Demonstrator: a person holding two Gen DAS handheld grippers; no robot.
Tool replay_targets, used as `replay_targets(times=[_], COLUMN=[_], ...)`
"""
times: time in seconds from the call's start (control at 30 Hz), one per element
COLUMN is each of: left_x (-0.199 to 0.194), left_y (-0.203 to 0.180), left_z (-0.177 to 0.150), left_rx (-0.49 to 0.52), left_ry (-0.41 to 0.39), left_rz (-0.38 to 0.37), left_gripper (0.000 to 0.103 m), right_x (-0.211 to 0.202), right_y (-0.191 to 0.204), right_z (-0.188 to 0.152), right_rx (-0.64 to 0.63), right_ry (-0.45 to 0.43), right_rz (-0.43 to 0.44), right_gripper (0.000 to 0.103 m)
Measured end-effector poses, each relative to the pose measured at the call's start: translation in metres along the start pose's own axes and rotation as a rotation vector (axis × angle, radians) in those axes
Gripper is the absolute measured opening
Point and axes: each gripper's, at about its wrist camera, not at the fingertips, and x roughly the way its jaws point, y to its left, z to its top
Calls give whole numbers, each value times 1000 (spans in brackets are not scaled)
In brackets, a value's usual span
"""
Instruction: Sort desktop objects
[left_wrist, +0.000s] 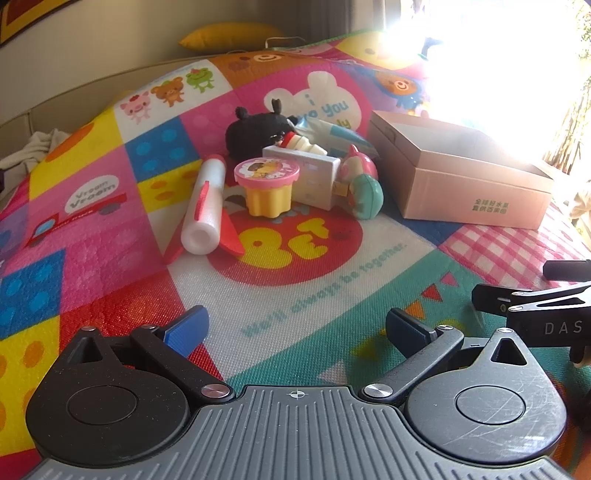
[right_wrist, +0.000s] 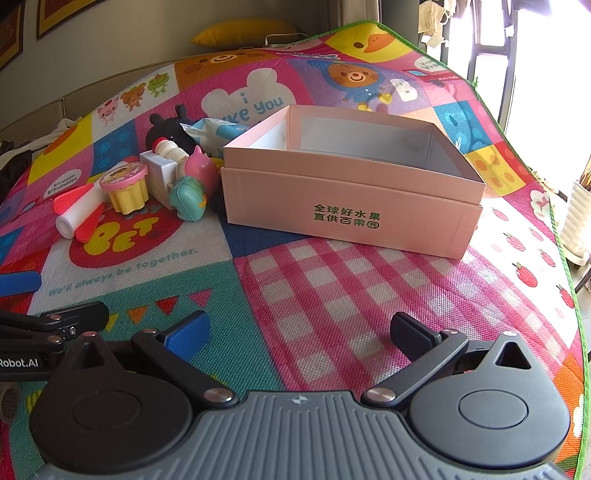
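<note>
A cluster of toys lies on the colourful play mat (left_wrist: 332, 280): a white foam rocket with red fins (left_wrist: 205, 206), a yellow cup with a pink lid (left_wrist: 266, 186), a white block toy (left_wrist: 314, 173), a black plush (left_wrist: 255, 129), a green-and-pink figure (left_wrist: 364, 184) and a wipes packet (left_wrist: 332, 129). An open pink cardboard box (left_wrist: 461, 173) stands right of them, empty inside in the right wrist view (right_wrist: 354, 177). My left gripper (left_wrist: 295, 328) is open and empty, well short of the toys. My right gripper (right_wrist: 299, 332) is open and empty in front of the box.
A yellow cushion (left_wrist: 232, 35) lies beyond the mat. White cloth (left_wrist: 33, 144) lies off the mat's left edge. The mat's green-trimmed right edge (right_wrist: 554, 221) borders a bright window area. The right gripper's body (left_wrist: 535, 306) shows at the left wrist view's right side.
</note>
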Motion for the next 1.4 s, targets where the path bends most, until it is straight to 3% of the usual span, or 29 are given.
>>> replay_targets(times=[0.47,0.67,0.73,0.77,0.87,0.9,1.0,1.07,1.13,1.3,1.4], left_x=[4,8,9,10,15,16,12,7,1,-12,-8], left_y=[-1,17,27,31,46,49,58,64,71,74,74], left_z=[7,21,30,33,41,43,45,48,52,71,80], left_rx=[31,32,23,17,-27,-39,-80,-132,-190,-124,-85], left_ry=[43,36,16,16,45,41,-12,-42,-44,-95,-124], left_rz=[-16,-124,-119,-105,-101,-103,-40,28,74,48,21], left_gripper=[103,103,103,103,103,103,103,103,103,103,103], right_x=[-4,-9,-12,-15,-10,-6,6,11,18,40,55], right_y=[-1,0,-1,1,13,14,27,48,71,118,123], right_z=[1,-1,5,11,38,49,66,67,66,63,68], right_rx=[28,24,35,22,-100,-106,-140,-228,-331,-505,-447], right_ry=[66,74,63,17,-33,-20,3,-32,-84,-180,-144], right_rz=[-5,5,-16,-52,-85,-49,98,133,102,-16,-40], right_gripper=[103,103,103,97,61,50,35,35,35,38,35])
